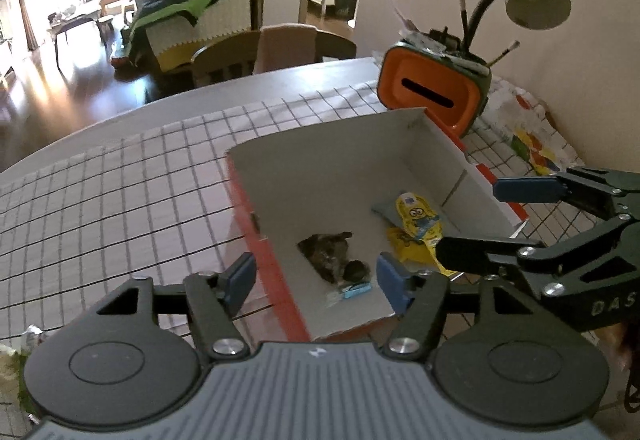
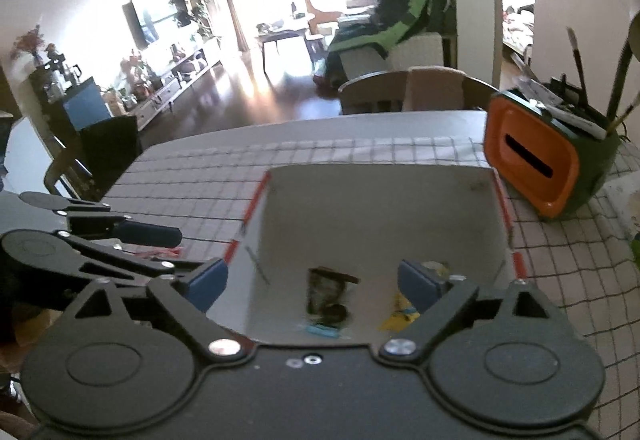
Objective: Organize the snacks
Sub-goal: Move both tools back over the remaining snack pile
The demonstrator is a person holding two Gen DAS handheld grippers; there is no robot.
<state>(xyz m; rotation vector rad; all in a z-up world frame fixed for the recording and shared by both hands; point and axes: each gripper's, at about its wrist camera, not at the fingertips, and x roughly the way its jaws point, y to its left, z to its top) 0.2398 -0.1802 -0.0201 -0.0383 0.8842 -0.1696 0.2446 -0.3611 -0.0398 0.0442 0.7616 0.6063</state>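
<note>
both grippers, left (image 1: 314,276) and right (image 2: 312,280), spread and empty above box (image 1: 256,196); risk: a finger clips the rim, shifting it.

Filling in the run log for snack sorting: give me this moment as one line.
left hand-held gripper: open, empty | right hand-held gripper: open, empty | box: holds yellow pack, dark pack | both grippers over box

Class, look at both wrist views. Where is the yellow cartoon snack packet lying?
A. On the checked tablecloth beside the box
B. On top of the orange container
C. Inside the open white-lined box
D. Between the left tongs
C: the yellow packet lies on the floor of the box, near a dark packet; both tongs are open and empty.
</note>
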